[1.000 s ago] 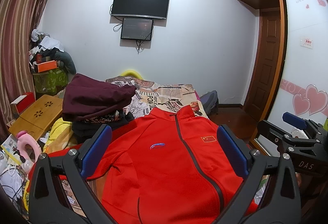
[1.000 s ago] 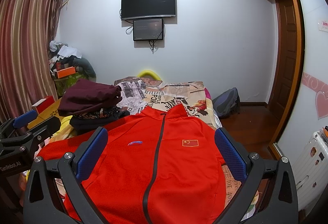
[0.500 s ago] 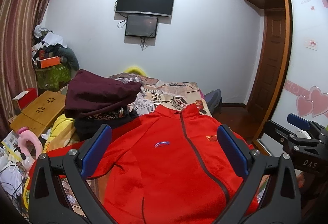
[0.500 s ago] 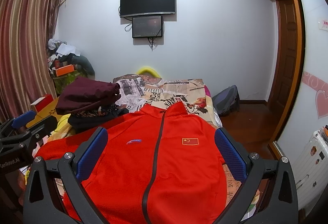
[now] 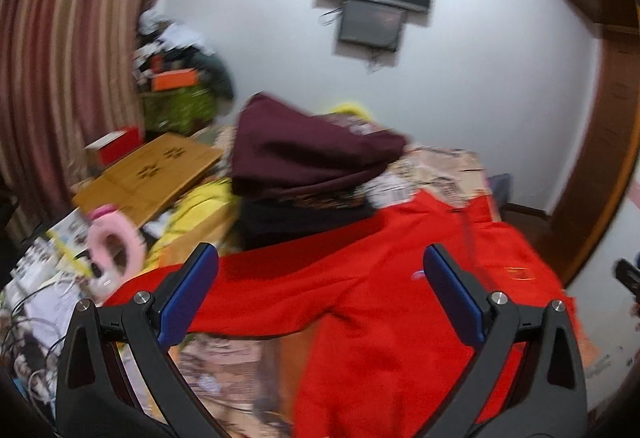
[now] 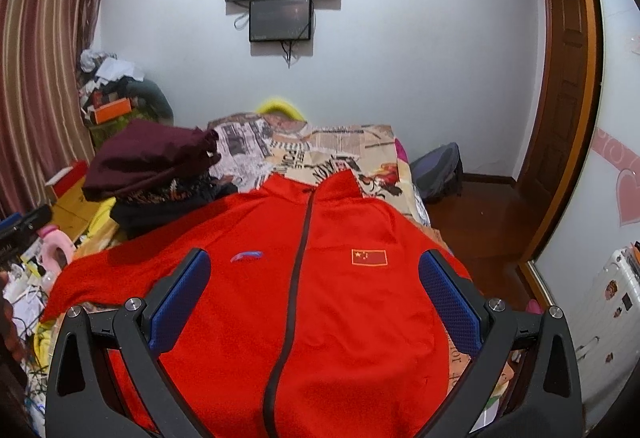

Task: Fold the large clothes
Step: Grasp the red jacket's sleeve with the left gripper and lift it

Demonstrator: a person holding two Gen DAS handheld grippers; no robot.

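Observation:
A red zip-up jacket [image 6: 320, 302] lies face up on the bed, collar toward the far wall, with a dark zipper down its middle and a small flag patch on the chest. Its left sleeve [image 5: 260, 302] stretches out sideways. My left gripper [image 5: 320, 294] hovers open above that sleeve and shoulder, blue pads wide apart, nothing between them. My right gripper [image 6: 316, 298] hangs open over the jacket's chest, also holding nothing. The left wrist view is blurred.
A pile of dark folded clothes [image 6: 156, 165] topped by a maroon garment [image 5: 312, 153] sits at the jacket's left shoulder. The newspaper-print bedsheet [image 6: 320, 149] shows beyond the collar. A wooden board [image 5: 152, 173], a pink ring-shaped thing [image 5: 116, 246] and clutter lie left; a suitcase [image 6: 608, 302] stands right.
My left gripper has swung left, so the jacket's sleeve and the clothes pile now fill its view. My right gripper has edged slightly forward and lower over the chest. Both stay open.

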